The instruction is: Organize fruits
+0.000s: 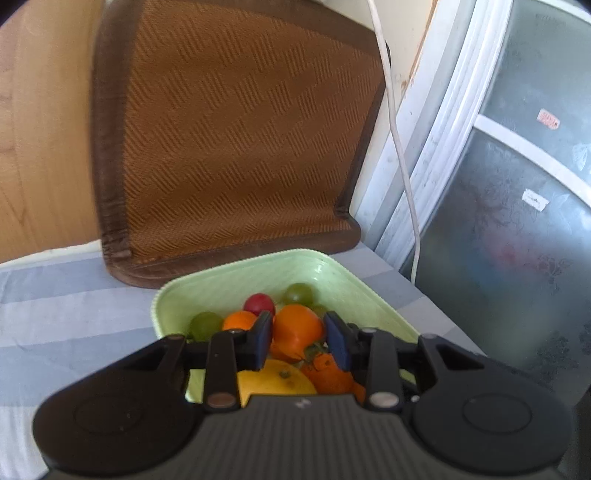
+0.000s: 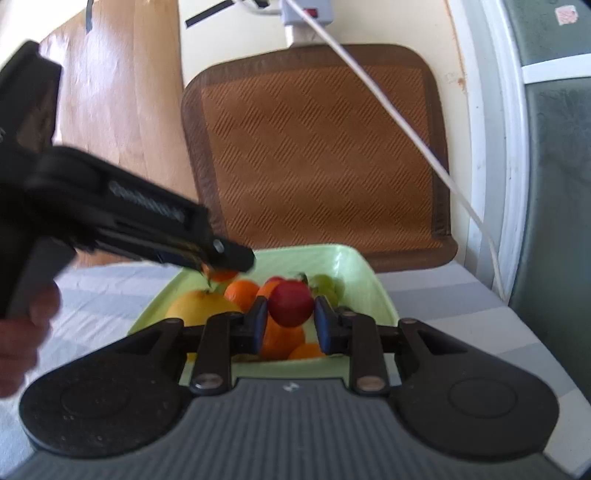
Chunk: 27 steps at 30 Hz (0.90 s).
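Gripping an orange persimmon-like fruit [image 1: 297,328] between its blue pads [image 1: 264,338], the left gripper [image 1: 300,339] hangs over the pale green tray [image 1: 236,284]; the fruit sits between both pads and its green calyx shows below. In the right wrist view the same left gripper [image 2: 221,267] reaches in from the left edge, with a bit of orange fruit [image 2: 221,275] showing under its tip above the tray's far left rim. The person's hand [image 2: 22,332] shows at the left edge of that view, around the handle.

The right gripper [image 2: 290,321] is clenched on a red fruit [image 2: 290,303], held between its pads [image 2: 258,325] above the near part of the tray [image 2: 354,273].

Under and around the held fruits, the tray carries a large yellow citrus [image 1: 275,380] at its near left side, several oranges [image 1: 240,320], a small red fruit [image 1: 259,302] and green grapes [image 1: 205,325], another grape [image 1: 297,293] lying toward the far side. From the right wrist the yellow citrus [image 2: 199,308] lies at the tray's left, oranges [image 2: 242,291] in the middle and green grapes [image 2: 325,284] toward the far right corner.

The tray rests on a cloth with grey and white stripes [image 1: 66,314]. Just behind the tray's far edge a brown woven mat [image 1: 236,140] stands propped upright against the wall, its foot on the cloth. A white cable [image 1: 397,140] runs down past the mat's right edge; in the right wrist view it crosses in front of the mat from a power strip [image 2: 306,11] at the top. A frosted glass door [image 1: 509,206] with a white frame stands to the right.
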Available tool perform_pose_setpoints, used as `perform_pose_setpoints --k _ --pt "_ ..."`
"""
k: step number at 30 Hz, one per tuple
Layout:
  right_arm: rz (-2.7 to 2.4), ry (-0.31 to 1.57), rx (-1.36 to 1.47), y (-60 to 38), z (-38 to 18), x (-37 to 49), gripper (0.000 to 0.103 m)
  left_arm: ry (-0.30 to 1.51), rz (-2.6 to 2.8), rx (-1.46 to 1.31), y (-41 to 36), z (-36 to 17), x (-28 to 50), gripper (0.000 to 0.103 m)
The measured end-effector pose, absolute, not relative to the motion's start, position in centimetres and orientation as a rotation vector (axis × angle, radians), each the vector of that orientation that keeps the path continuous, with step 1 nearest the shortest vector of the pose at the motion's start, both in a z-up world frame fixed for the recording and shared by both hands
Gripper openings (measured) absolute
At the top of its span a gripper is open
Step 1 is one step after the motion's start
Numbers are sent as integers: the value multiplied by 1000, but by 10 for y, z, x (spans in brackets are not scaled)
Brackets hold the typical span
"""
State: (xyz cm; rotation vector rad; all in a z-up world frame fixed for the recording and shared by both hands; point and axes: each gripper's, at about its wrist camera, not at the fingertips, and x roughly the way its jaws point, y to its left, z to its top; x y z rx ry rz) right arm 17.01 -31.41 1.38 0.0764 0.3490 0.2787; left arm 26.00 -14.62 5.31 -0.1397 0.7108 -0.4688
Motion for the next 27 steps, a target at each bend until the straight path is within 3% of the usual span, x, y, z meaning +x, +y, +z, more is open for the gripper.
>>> perform_pose_setpoints --k 2,9,21,24,26,27 --pt "276 360 101 -319 14 174 51 712 -471 -138 -152 49 261 45" --pt "196 305 208 -343 19 166 50 649 -458 -161 -144 64 238 46" --pt "129 293 339 -353 16 140 50 522 -189 3 -93 75 117 60" --pt "175 303 356 -335 14 112 50 527 -136 3 -81 68 95 68" --pt "197 312 380 -324 11 93 50 526 -120 -13 -72 63 83 84" --pt "210 323 397 -318 8 83 50 521 -109 -19 -68 60 77 87"
